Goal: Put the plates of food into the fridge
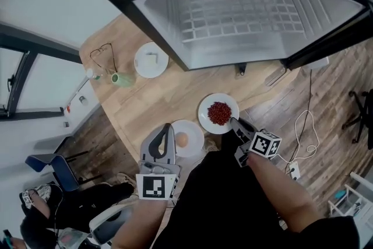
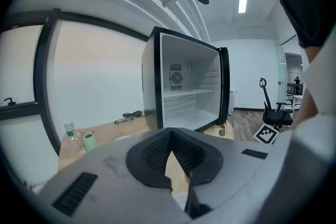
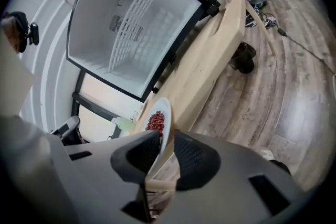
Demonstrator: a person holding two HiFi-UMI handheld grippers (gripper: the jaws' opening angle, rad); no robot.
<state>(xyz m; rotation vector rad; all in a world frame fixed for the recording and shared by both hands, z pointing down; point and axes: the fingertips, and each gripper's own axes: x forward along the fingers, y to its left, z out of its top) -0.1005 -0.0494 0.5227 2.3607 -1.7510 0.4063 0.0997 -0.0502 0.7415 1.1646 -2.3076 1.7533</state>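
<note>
A white plate of red beans [image 1: 206,107] lies on the wooden table [image 1: 169,96] below the open fridge [image 1: 245,14]. My right gripper [image 1: 233,122] is at that plate's right rim. In the right gripper view the plate's rim [image 3: 165,108] stands between the pads of my right gripper [image 3: 167,136], one pad against it and a gap at the other, so the jaws are open. A second white plate [image 1: 196,130] holding an egg [image 1: 182,139] sits to the left. My left gripper [image 1: 168,129] rests at its left edge, shut and empty [image 2: 170,136].
A third white plate [image 1: 151,59] with a small white piece lies farther back, near a green cup [image 1: 122,79], a small bottle [image 1: 92,73] and glasses [image 1: 104,54]. The fridge [image 2: 191,92] stands open with a bare wire shelf [image 3: 131,29]. Cables [image 1: 303,125] run on the floor at right.
</note>
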